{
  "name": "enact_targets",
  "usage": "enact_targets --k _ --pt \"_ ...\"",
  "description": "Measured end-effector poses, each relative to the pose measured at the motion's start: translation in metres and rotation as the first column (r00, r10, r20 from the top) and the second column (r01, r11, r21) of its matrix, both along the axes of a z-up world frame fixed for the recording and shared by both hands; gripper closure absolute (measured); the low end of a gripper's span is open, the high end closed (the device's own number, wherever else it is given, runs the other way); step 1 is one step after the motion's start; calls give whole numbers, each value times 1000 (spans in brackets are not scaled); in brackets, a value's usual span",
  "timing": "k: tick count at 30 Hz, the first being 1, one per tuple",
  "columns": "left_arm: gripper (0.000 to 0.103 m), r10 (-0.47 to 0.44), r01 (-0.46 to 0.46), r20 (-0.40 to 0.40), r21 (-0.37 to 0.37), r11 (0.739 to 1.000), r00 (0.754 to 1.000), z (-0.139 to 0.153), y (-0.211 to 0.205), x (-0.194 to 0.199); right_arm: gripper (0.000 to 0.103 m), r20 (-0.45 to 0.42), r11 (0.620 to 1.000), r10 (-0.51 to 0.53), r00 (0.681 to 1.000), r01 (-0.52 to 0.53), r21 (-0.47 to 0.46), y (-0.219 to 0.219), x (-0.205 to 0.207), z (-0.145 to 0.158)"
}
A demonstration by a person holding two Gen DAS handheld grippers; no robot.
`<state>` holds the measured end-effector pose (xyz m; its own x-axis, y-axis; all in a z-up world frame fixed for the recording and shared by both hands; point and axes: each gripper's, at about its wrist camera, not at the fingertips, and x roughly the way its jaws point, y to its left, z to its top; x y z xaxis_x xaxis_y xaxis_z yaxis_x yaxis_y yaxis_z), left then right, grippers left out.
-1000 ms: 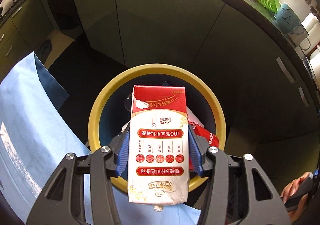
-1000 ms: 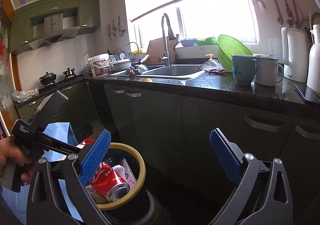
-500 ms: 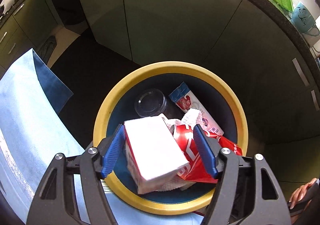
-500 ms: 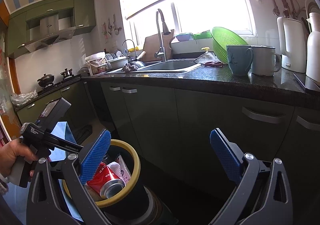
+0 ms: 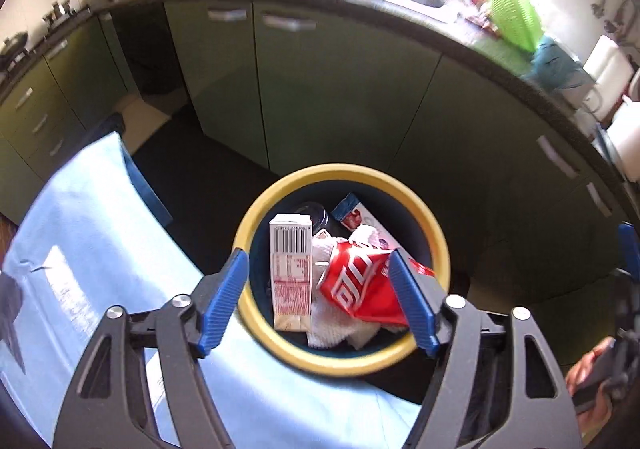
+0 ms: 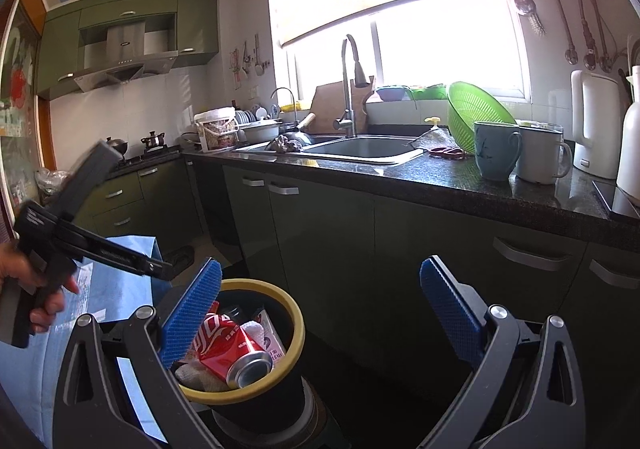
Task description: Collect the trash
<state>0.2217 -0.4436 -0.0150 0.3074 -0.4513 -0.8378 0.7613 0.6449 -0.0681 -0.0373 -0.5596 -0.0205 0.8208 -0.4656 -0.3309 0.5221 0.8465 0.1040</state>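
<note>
Left wrist view: the left gripper (image 5: pixel 318 299) hangs above the yellow-rimmed bin (image 5: pixel 436 245) at lower centre, jaws wide, having just been opening, nothing between them. Inside lie the milk carton (image 5: pixel 291 273), a red can (image 5: pixel 358 285), a snack wrapper (image 5: pixel 352 215) and crumpled tissue (image 5: pixel 326 331).

Right wrist view: the right gripper (image 6: pixel 320 313) has jaws wide and empty; the bin (image 6: pixel 296 337) sits lower left holding the can (image 6: pixel 232 349).

Dark kitchen floor (image 5: pixel 208 185) at centre frame, yellow-rimmed trash bin (image 5: pixel 436 237) standing on it (blue cloth (image 5: pixel 80 233) at lower left)
</note>
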Motion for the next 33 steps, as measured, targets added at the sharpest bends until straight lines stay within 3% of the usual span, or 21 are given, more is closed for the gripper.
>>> enact_targets --k 2,5,9,12,16,21,27,30,33 --pt "17 21 -17 69 -52 999 997 23 34 -27 5 -13 1000 29 999 -29 -4 8 -5 0" --pt "9 83 -64 158 -120 991 984 48 90 -66 5 -19 998 66 998 -66 -6 21 -11 1" --pt "7 231 -184 203 -227 956 951 68 176 -109 5 5 992 125 992 -125 -18 45 -12 11" --pt "7 350 -276 286 -269 923 892 81 231 -146 5 6 983 177 984 -177 -40 65 -7 19" --pt "7 458 -377 387 -270 886 800 86 287 -183 5 -6 968 239 971 -239 -80 98 -5 26" --pt "7 555 -482 423 -275 832 716 83 331 -205 5 -23 945 310 951 -310 -100 128 -14 38" --pt "7 698 -614 396 -335 714 596 81 391 -231 5 -28 923 360 933 -360 -133 155 -44 57" --pt "7 742 -652 369 -358 669 559 79 417 -242 5 -30 918 370 929 -370 -145 162 -58 63" --pt "7 757 -667 354 -360 652 549 76 433 -250 5 -31 917 371 928 -372 -143 164 -63 64"
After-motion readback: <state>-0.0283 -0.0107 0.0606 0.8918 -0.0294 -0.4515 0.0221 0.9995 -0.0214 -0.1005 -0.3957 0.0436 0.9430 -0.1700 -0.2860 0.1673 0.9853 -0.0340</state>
